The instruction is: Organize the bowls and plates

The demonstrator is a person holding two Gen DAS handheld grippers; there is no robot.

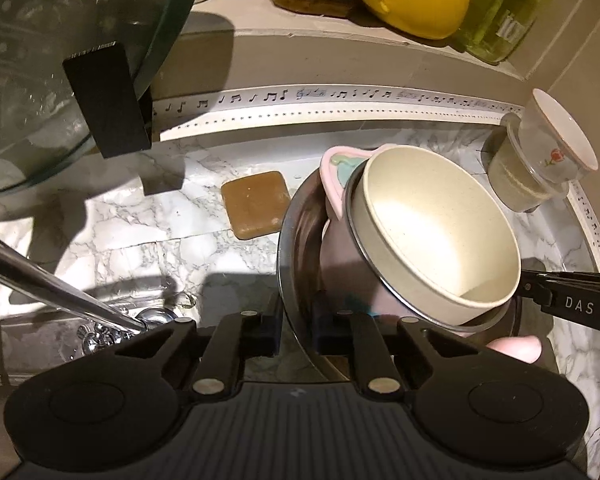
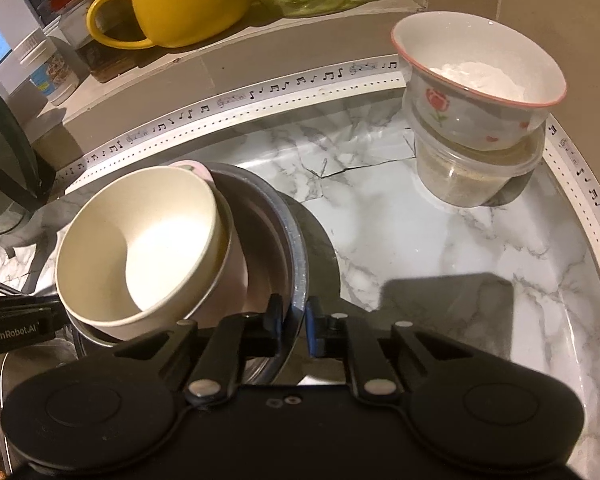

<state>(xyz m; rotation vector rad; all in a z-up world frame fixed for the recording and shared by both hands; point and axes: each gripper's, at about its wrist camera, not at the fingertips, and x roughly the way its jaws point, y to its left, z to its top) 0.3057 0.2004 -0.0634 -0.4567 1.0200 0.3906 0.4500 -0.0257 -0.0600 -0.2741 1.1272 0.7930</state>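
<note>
A cream bowl (image 1: 436, 232) is nested tilted in a pink bowl (image 1: 340, 172), and both sit inside a large steel bowl (image 1: 296, 240) on the marble counter. My left gripper (image 1: 296, 336) is shut on the steel bowl's near rim. My right gripper (image 2: 296, 320) is shut on the steel bowl's (image 2: 296, 248) opposite rim; its finger shows at the right in the left wrist view. The cream bowl (image 2: 140, 248) and the pink bowl (image 2: 236, 268) also show in the right wrist view.
A rose-patterned bowl (image 2: 480, 92) sits on a clear plastic tub (image 2: 472, 176) in the corner. A brown soap bar (image 1: 256, 204), a tap (image 1: 60, 292), a glass lid (image 1: 40, 80) and a shelf with a yellow mug (image 2: 180, 0) and jars surround the counter.
</note>
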